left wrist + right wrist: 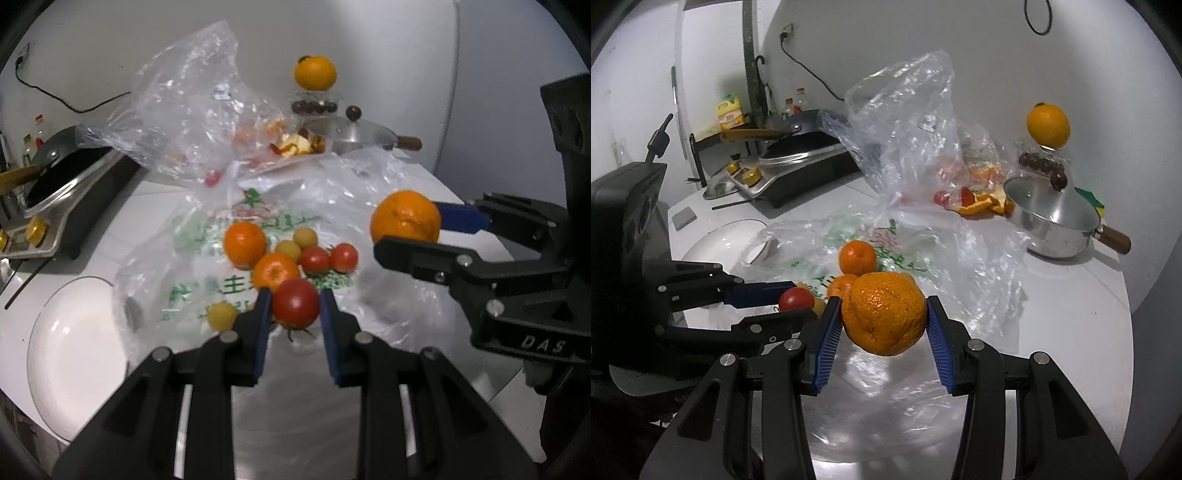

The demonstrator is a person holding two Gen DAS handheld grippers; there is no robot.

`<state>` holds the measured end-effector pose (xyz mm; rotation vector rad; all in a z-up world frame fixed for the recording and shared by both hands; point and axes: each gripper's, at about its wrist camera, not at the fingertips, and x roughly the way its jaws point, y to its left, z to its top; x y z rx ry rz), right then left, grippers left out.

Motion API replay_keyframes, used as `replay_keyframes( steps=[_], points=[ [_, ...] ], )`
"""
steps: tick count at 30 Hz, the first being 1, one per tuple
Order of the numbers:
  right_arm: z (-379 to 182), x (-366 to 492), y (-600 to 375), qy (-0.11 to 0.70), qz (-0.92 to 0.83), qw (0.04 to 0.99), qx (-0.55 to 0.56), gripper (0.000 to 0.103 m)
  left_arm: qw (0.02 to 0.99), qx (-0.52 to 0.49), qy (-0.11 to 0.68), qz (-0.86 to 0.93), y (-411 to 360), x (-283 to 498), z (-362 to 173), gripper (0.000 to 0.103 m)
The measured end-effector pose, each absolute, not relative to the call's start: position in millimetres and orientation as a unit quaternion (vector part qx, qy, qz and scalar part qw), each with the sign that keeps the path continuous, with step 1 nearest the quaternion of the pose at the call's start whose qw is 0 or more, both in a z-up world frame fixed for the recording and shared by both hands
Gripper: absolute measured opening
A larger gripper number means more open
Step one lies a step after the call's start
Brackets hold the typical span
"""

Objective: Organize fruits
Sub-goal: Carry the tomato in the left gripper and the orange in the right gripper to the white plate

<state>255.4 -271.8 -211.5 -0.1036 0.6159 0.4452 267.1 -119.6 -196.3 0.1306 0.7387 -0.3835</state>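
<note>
My left gripper [295,304] is shut on a red tomato [296,303], held just above a printed plastic bag [207,280]. My right gripper [884,314] is shut on a large orange [884,313] and holds it above the bag; it shows at the right of the left wrist view [405,216]. On the bag lie two mandarins [245,243] [275,272], two red tomatoes [328,258] and several small yellow tomatoes [221,315]. The left gripper with its tomato [796,299] shows at the left of the right wrist view.
A white plate [70,350] sits at the left. A crumpled clear bag [184,107] with peels stands behind. A steel pot with lid [1056,221], an orange on a clear box [1048,125], and a cooker with a pan [798,162] line the back.
</note>
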Motion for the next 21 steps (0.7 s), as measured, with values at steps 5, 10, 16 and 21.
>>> replay_keyframes(
  steps=[5,10,16,21],
  points=[
    [-205,251,-257,0.296,0.223,0.927,-0.06,0.048,0.918,0.056,0.349,-0.179,-103,262,-191,0.027],
    [-198,247,-239,0.292,0.231,0.925,-0.07,0.048,0.924,0.048,0.34,-0.169,-83,255,-186,0.027],
    [-192,245,-217,0.287,0.241,0.923,-0.082,0.048,0.93,0.04,0.33,-0.155,-58,249,-181,0.027],
    [-189,244,-199,0.285,0.25,0.921,-0.091,0.048,0.935,0.032,0.324,-0.142,-35,244,-179,0.027]
  ],
)
